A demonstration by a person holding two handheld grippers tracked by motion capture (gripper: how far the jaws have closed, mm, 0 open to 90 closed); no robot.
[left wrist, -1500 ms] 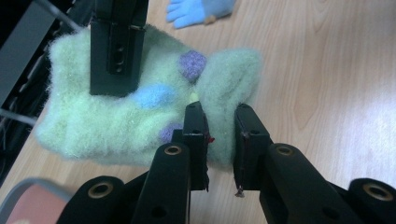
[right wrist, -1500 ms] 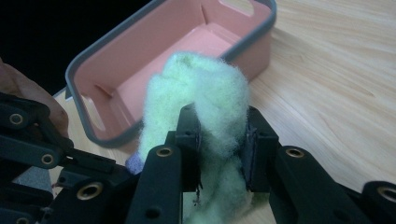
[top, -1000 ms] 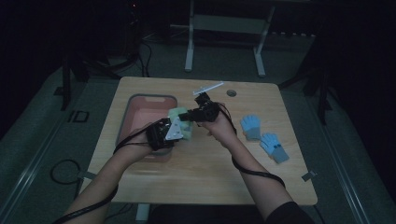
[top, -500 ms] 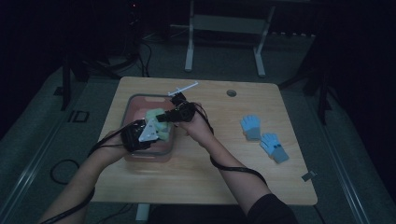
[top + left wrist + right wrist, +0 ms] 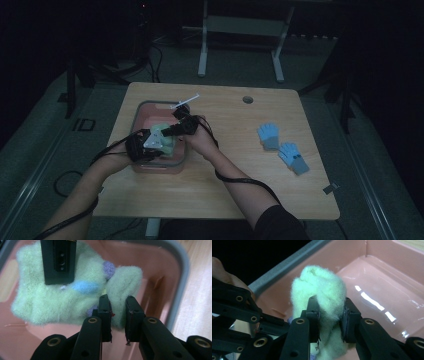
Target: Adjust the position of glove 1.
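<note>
While both hover over the pink bin (image 5: 141, 111), each hand-held gripper (image 5: 117, 312) (image 5: 329, 315) clamps the green glove (image 5: 60, 300).

Black fingers (image 5: 132, 315) (brass-ringed screws), trailing black cables, dark sleeve (image 5: 275, 222)

The high view is dim and grainy: the room around the surface (image 5: 215, 195) sinks into near black, and only the wooden top catches soft light from above, with faint shadows. Both gripper views are far brighter. In the right gripper view, white glare streaks the pink bin (image 5: 387, 277) at centre right. Up close, the fuzzy green glove (image 5: 55, 302) looks soft and slightly blurred.
</note>
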